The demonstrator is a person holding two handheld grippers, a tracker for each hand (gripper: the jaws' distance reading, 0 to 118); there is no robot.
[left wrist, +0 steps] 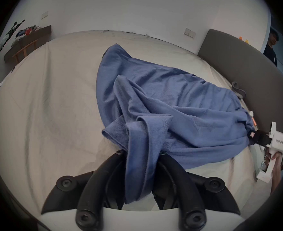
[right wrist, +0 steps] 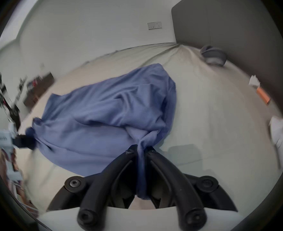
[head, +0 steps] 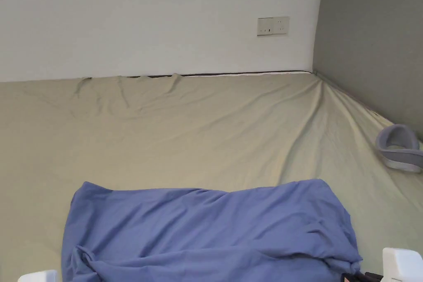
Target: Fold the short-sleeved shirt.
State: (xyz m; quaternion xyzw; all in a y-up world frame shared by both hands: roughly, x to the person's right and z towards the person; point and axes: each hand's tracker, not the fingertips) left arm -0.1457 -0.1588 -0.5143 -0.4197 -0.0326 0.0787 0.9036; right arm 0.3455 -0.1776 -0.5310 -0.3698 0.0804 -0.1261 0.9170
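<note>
The bed (head: 206, 130), covered in a beige sheet, runs up to a grey headboard (head: 371, 47). On the bed's near part lies the blue short-sleeved shirt (head: 215, 229), rumpled and stretched sideways between both grippers. The left gripper (left wrist: 140, 153), at the shirt's left end, has its fingers (left wrist: 104, 168) clamped on a bunched fold of cloth. The right gripper (right wrist: 140, 149), at the shirt's right end, likewise pinches a gathered twist of fabric. A small grey pillow (head: 398, 146) sits beside the headboard.

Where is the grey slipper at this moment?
The grey slipper lies on the bed sheet at the head view's right edge, against the grey headboard, beyond the blue shirt.
</note>
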